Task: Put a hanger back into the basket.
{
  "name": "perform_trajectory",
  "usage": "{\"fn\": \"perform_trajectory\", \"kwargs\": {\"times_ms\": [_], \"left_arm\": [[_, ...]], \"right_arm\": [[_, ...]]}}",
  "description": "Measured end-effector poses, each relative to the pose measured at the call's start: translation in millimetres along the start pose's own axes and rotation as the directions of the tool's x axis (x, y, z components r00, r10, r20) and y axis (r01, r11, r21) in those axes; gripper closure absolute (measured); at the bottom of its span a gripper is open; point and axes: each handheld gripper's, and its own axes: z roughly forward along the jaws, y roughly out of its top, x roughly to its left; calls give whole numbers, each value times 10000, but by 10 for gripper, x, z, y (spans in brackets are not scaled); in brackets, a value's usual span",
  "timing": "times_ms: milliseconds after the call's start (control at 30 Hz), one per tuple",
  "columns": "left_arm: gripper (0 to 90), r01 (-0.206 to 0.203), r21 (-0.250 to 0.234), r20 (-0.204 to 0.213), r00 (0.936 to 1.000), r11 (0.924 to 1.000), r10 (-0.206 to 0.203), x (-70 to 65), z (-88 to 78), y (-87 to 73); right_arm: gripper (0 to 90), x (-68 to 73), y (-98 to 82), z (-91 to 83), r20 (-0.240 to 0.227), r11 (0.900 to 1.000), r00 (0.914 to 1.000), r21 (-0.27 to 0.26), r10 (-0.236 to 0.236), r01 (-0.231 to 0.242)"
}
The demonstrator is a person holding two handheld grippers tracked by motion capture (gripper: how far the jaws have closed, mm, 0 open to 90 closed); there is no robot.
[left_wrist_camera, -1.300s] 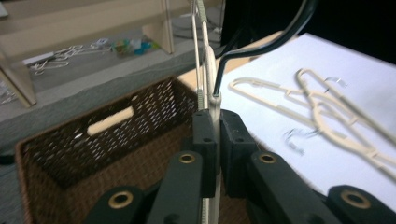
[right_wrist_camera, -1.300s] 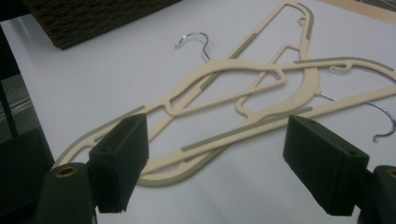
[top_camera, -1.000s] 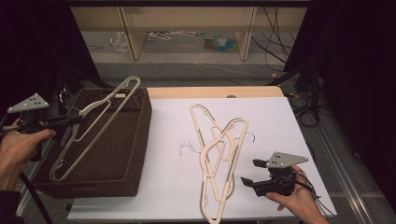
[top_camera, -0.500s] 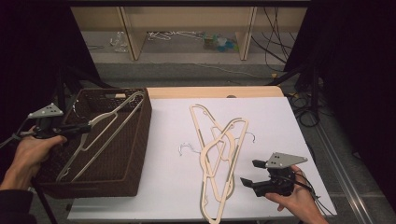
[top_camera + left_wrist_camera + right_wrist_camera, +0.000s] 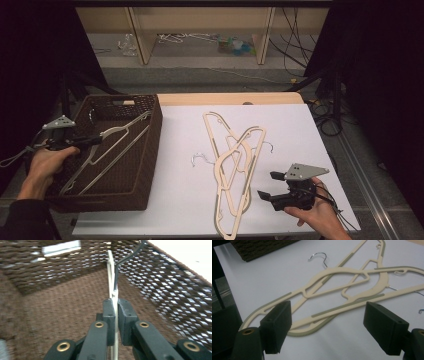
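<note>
- Cream plastic is what the left gripper [image 5: 95, 140] pinches: a hanger [image 5: 112, 150] clamped edge-on between its jaws, plain in the left gripper view [image 5: 114, 312].
- That held hanger [image 5: 111, 277] hangs inside the dark woven basket [image 5: 145, 165], slanting from the gripper toward the basket's far right corner; whether its lower end touches the basket floor [image 5: 62, 315] is hard to tell.
- Its wire hook [image 5: 127, 256] rises toward the basket's wall in the left gripper view.
- On the white table sheet [image 5: 300, 135], a heap of more cream hangers [image 5: 235, 170] lies crossed over one another, well apart from the basket.
- Right gripper [image 5: 272, 186] rests low on the sheet just beside that heap, jaws spread wide with nothing between them.
- From the right gripper view, the nearest hanger's curved end [image 5: 312, 327] lies just ahead of the spread jaws [image 5: 327, 332], untouched.
</note>
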Motion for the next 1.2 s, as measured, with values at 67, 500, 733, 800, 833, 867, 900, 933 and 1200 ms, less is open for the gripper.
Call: {"fn": "perform_trajectory", "kwargs": {"times_ms": [67,500,733,800,833,867,900,933,1200], "left_arm": [[825,-106,-131,-379,9992,9999,101,72,11,-16],[700,470,405,-2486,9680,9981,-355,172,51,-113],[625,1048,-543,-2484,9618,9930,-1151,49,-44,-101],[607,919,-723,-2226,9691,9931,-1059,-20,-66,-80],[599,851,-801,-2171,9709,9931,-1007,-49,-74,-70],[584,752,-919,-2046,9744,9929,-928,-104,-88,-50],[564,731,-1023,-1949,9765,9921,-921,-159,-99,-32],[545,674,-1145,-1802,9797,9911,-875,-216,-109,-8],[373,236,-1856,-433,9985,9823,-322,-915,-165,227]], "right_arm": [[238,10,-1,2,-52,10000,10000,18,38,-38],[237,11,-4,5,-164,10000,9999,39,46,-45],[236,4,-7,11,-262,9999,9996,-97,91,-94],[236,13,-3,9,-364,9997,9991,-107,208,-212],[236,15,-2,5,-328,9997,9992,-88,236,-239],[236,12,-3,6,-322,9997,9992,-121,217,-221],[236,12,-4,7,-307,9996,9992,-94,245,-248],[236,6,-9,13,-256,9998,9995,-115,165,-168],[237,5,-24,15,-231,9996,9993,-45,280,-281]]}}
